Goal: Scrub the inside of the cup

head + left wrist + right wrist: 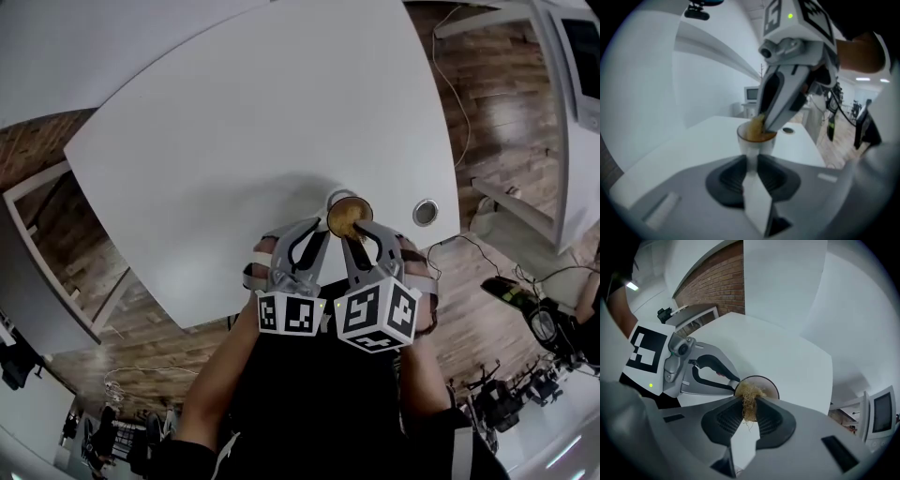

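Head view, closest in: two bare forearms point(211, 394) come up from the bottom edge, each hand carrying a gripper topped with a marker cube, the two cubes side by side. The left gripper point(323, 232) and the right gripper point(353, 234) angle in toward each other and meet at one spot. That spot is the clear cup point(334, 198), standing upright on the white table point(244, 122), close to its near edge.

In the left gripper view the jaws are drawn in on the lower wall of the cup and pinch it between the pads. The right gripper view shows its jaws clamped tight on a tan fibrous scrubber point(749, 399), loose strands hanging out behind the pads. The front of the wad sits inside the cup's mouth.

Just right of the cup, a round metal grommet point(426, 212) is set into the tabletop. Past the table's right edge lies wood-plank floor point(487, 84) with a thin cable trailing across it.
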{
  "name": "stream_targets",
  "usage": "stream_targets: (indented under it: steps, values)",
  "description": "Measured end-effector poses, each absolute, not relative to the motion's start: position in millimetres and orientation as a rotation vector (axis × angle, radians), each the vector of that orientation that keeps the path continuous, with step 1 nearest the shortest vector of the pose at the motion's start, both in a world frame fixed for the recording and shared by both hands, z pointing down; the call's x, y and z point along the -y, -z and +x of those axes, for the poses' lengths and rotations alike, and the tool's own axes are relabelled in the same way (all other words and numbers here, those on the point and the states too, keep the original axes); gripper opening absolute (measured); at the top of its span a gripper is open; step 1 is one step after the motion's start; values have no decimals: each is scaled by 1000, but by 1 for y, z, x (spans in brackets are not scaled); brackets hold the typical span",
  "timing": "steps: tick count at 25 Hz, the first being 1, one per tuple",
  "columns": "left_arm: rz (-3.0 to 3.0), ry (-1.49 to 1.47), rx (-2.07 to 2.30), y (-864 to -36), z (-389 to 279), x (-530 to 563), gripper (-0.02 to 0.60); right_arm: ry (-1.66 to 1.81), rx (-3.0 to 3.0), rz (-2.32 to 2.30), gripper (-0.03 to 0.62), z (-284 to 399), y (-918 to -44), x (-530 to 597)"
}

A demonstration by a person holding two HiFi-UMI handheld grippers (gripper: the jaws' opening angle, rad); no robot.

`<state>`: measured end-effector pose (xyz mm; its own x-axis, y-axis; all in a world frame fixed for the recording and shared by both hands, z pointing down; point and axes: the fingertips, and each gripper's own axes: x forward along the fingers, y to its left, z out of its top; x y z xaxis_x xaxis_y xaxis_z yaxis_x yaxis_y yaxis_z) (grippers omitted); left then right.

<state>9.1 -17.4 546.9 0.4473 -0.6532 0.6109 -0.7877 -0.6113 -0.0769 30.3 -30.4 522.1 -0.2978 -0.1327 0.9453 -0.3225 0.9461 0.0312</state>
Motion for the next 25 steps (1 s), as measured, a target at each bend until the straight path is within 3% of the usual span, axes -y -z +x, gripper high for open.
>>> stream_targets:
  steps: [14, 20, 25]
  values:
    - [2464, -895, 1275, -548, 7, 17, 74, -197, 1768, 156, 55, 17, -545, 37]
    - [2448, -896, 1287, -547, 11, 16, 73, -301, 1943, 329, 55, 25, -497, 53]
    - [2453, -908, 1299, -547, 12, 17, 72, -282, 1912, 379, 55, 27, -518, 52]
